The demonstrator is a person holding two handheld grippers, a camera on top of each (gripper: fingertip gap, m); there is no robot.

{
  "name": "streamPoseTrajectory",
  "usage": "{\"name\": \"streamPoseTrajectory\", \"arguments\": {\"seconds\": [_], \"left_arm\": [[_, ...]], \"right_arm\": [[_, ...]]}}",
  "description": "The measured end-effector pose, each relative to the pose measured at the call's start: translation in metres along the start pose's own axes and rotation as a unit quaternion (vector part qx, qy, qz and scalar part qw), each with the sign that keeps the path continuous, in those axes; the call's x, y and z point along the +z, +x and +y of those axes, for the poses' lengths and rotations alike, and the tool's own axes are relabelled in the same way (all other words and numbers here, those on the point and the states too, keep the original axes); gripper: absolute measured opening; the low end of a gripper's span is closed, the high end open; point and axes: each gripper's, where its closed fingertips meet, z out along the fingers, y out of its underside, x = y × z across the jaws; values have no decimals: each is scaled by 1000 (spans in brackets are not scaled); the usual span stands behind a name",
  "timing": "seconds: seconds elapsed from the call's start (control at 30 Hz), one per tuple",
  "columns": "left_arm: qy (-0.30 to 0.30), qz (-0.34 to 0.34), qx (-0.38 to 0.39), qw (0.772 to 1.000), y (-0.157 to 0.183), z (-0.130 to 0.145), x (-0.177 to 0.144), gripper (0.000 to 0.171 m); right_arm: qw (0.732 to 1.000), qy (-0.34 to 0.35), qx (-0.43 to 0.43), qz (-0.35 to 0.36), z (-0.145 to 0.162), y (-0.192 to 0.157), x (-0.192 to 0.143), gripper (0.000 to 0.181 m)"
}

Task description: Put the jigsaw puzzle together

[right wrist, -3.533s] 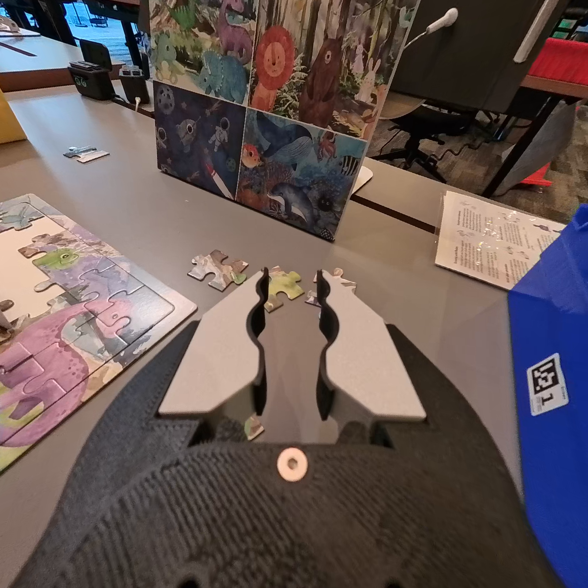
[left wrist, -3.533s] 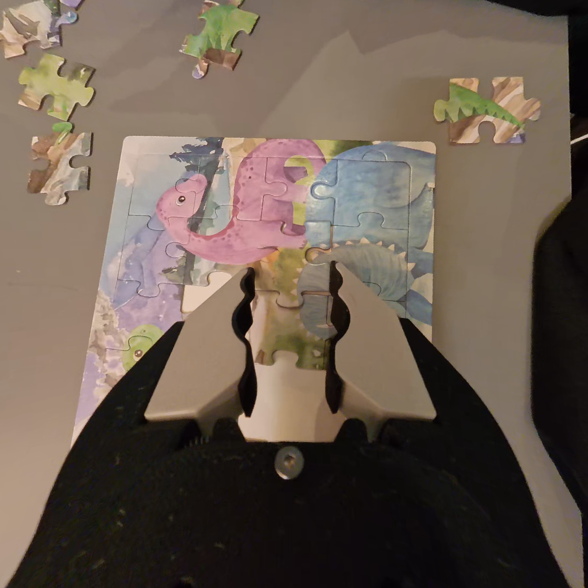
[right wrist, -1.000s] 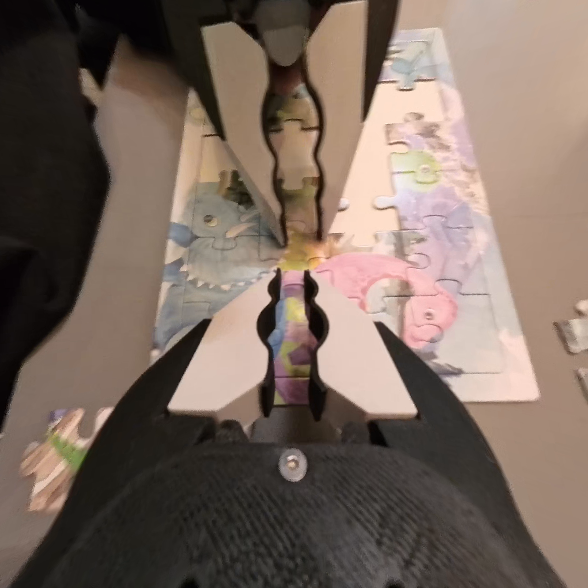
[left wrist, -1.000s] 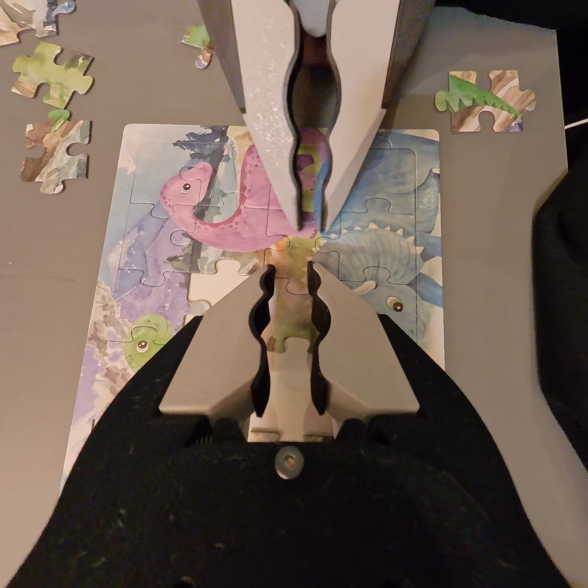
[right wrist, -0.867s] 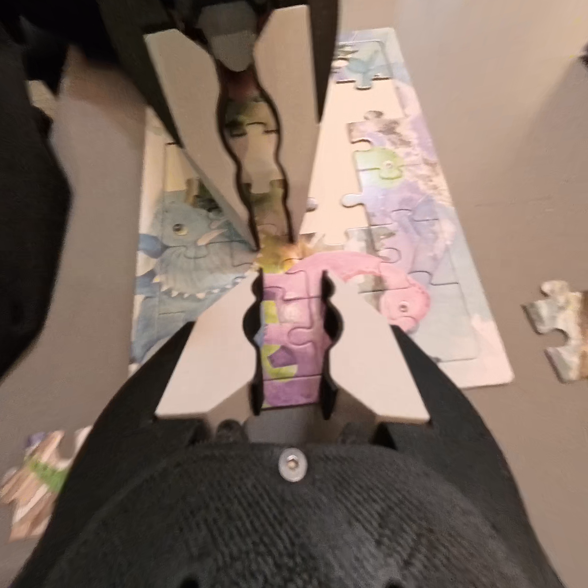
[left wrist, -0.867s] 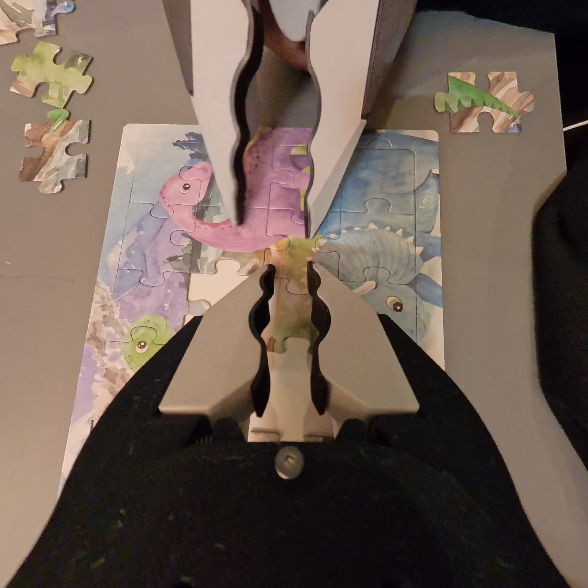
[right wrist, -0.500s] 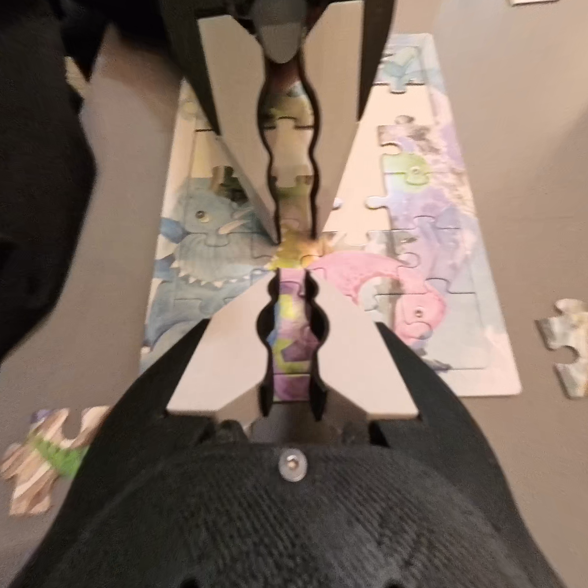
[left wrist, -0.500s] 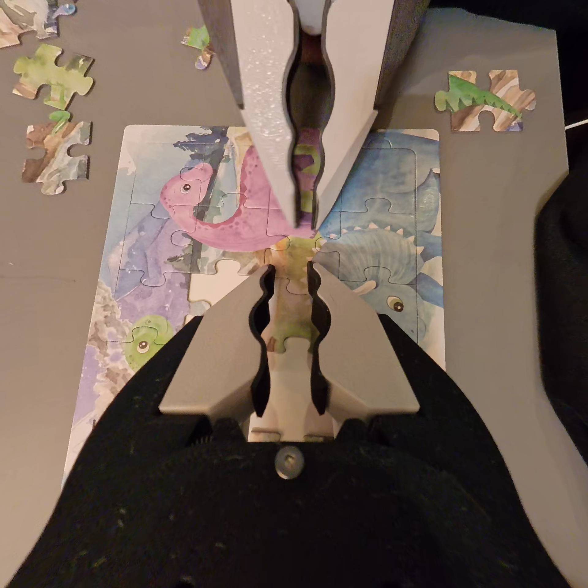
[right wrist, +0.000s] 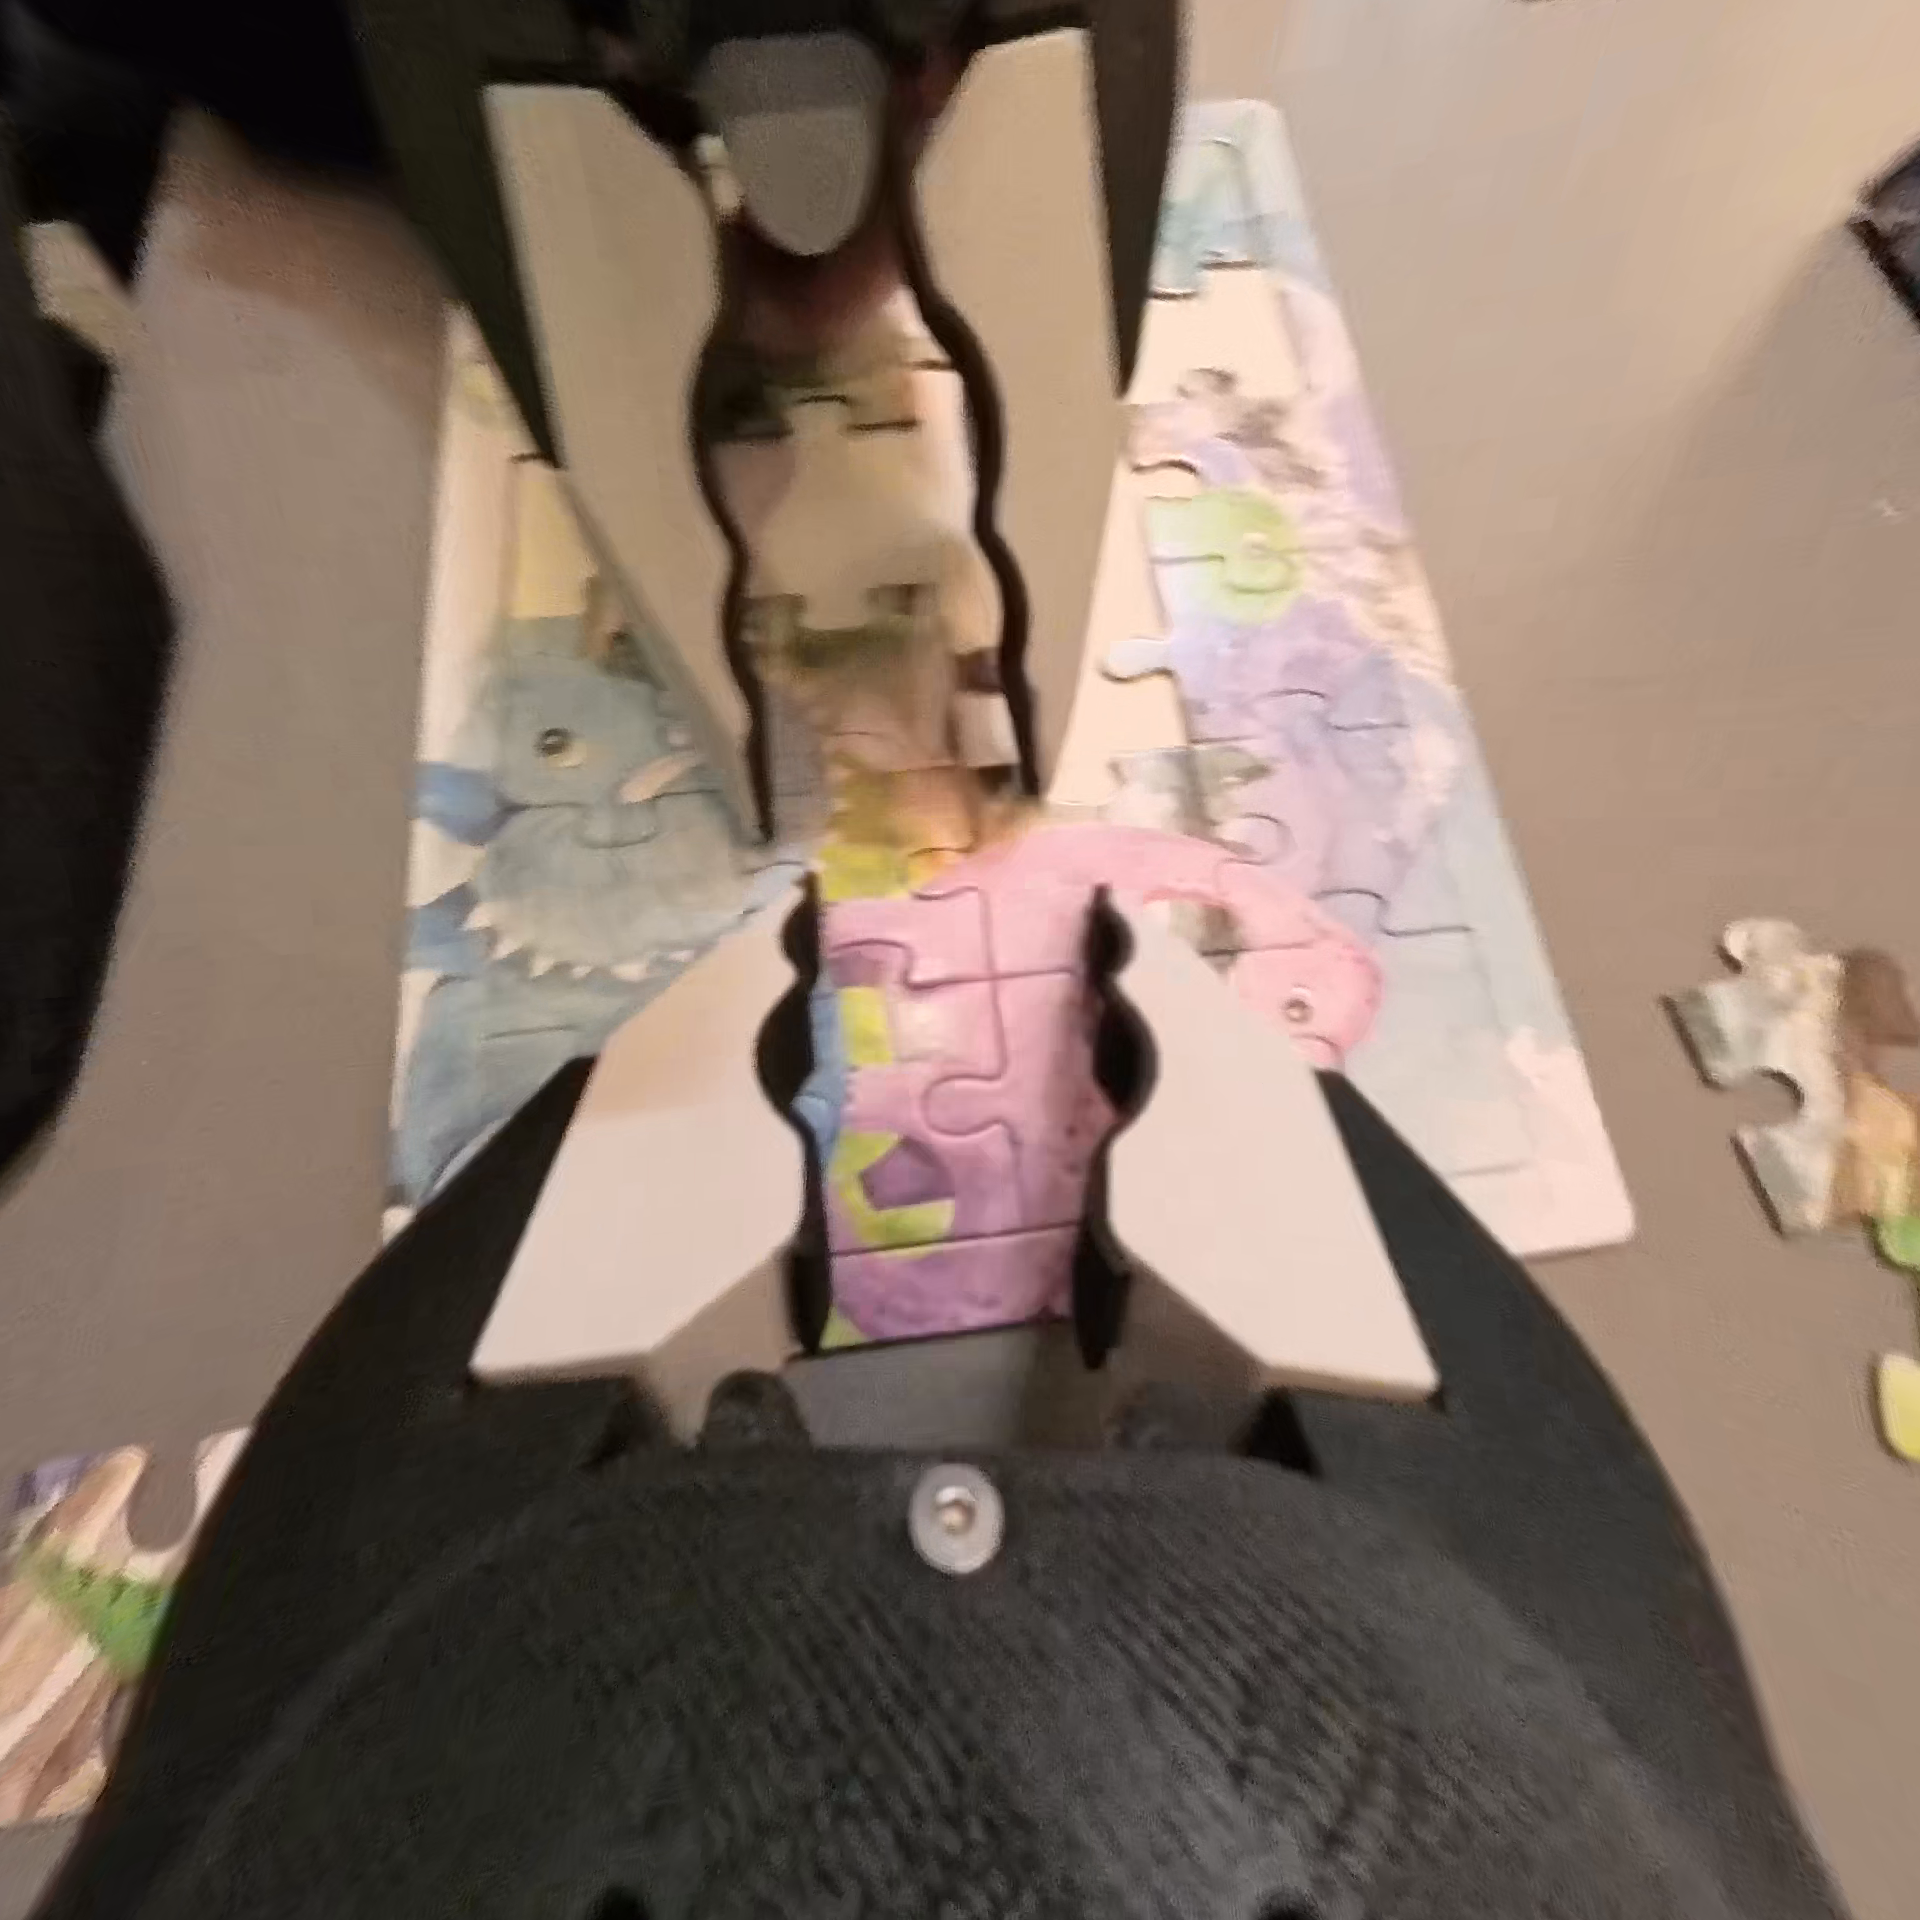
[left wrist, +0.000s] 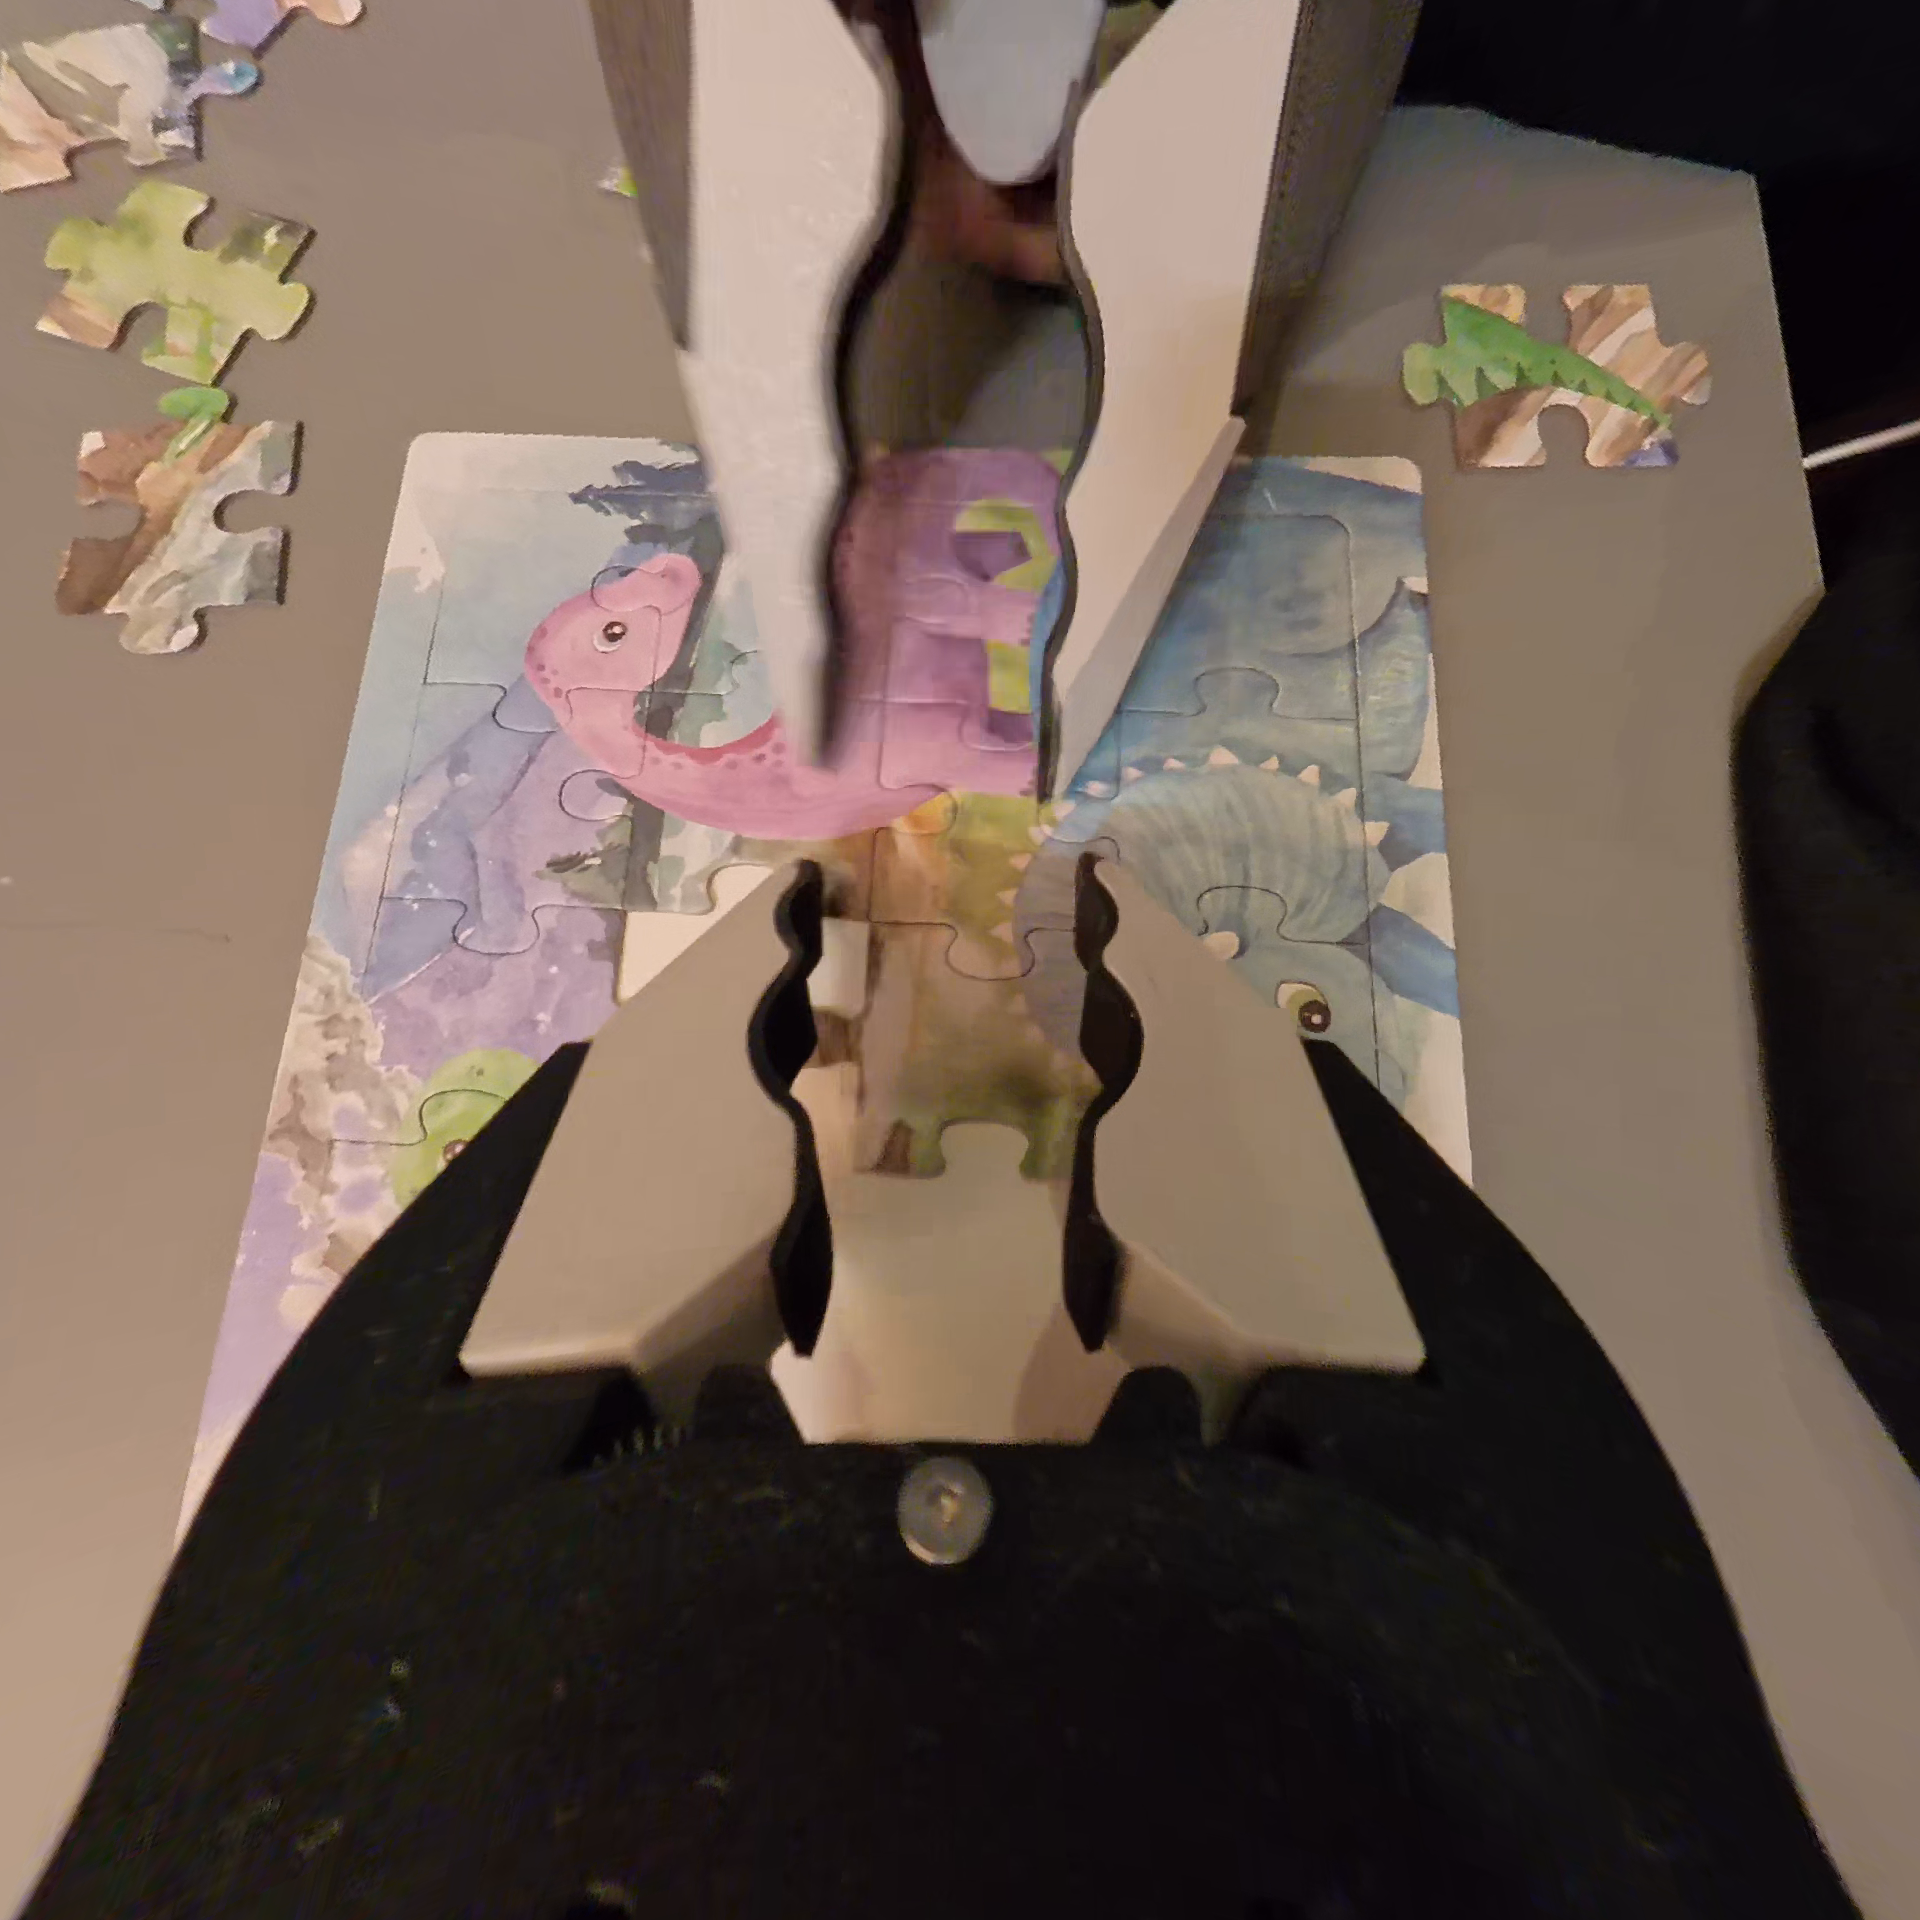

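Both grippers face each other over the part-built jigsaw puzzle [left wrist: 1288, 665].
Left gripper [left wrist: 940, 883] and right gripper [right wrist: 951, 894] stand spread, empty; puzzle lies mid-tabletop [left wrist: 1621, 935]; a loose piece [left wrist: 1558, 379] near its corner; blurred, no legible writing.

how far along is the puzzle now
Mostly done: the pink dinosaur and blue dinosaur are assembled in the puzzle tray. In hand: nothing; the left gripper and right gripper both hover open over the middle. Left: bare gaps near the green piece, and loose pieces on the table.
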Motion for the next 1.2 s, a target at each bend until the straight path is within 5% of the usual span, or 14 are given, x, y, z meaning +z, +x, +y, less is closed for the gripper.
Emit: {"name": "streamPoseTrajectory", "arguments": {"seconds": [0.07, 0.13, 0.17, 0.23, 0.33, 0.43, 0.5, 0.63, 0.7, 0.8, 0.93, 1.0, 1.13, 1.2], "left_arm": [[-3, 6, -20, 1000, -2, 1, 0, 55], [-3, 8, -19, 1000, -2, 2, 0, 54], [-3, 7, -13, 1000, -1, 2, -1, 53], [-4, 2, -6, 1000, -1, 1, -1, 53], [-4, 4, -11, 1000, -1, 2, -1, 53], [-4, 5, -13, 1000, -2, 2, -1, 54], [-4, 4, -13, 1000, -2, 2, -1, 54], [-4, 4, -14, 1000, -2, 2, -1, 54], [-4, 4, -15, 1000, -2, 2, -1, 54], [-3, 4, -15, 1000, -2, 2, -1, 55], [-4, 3, -14, 1000, -2, 2, -1, 54], [-4, 4, -15, 1000, -2, 2, -1, 54], [-3, 4, -15, 1000, -2, 2, -1, 55], [-3, 4, -15, 1000, -2, 2, -1, 55]], "right_arm": [[1000, 2, 17, -17, 0, -1, -1, 51], [997, -1, 3, -73, 2, -21, -4, 5], [997, -3, -4, -83, 2, -26, -4, 0], [998, -1, -5, -64, 1, -20, -3, 0], [999, 1, 19, 32, 2, 16, -3, 43], [995, 0, 54, 80, 8, 39, -10, 50], [996, 0, 58, 64, 10, 35, -11, 39], [995, -6, 15, -96, 7, -25, -9, 0], [995, -7, 13, -98, 7, -27, -8, 0], [998, 0, 56, 11, 9, 18, -10, 1], [981, -1, 131, 146, 23, 74, -26, 30], [983, 2, 132, 126, 22, 68, -25, 29], [996, -2, 55, -76, 6, -13, -8, 5], [997, -4, 27, -68, 3, -16, -4, 0]]}}
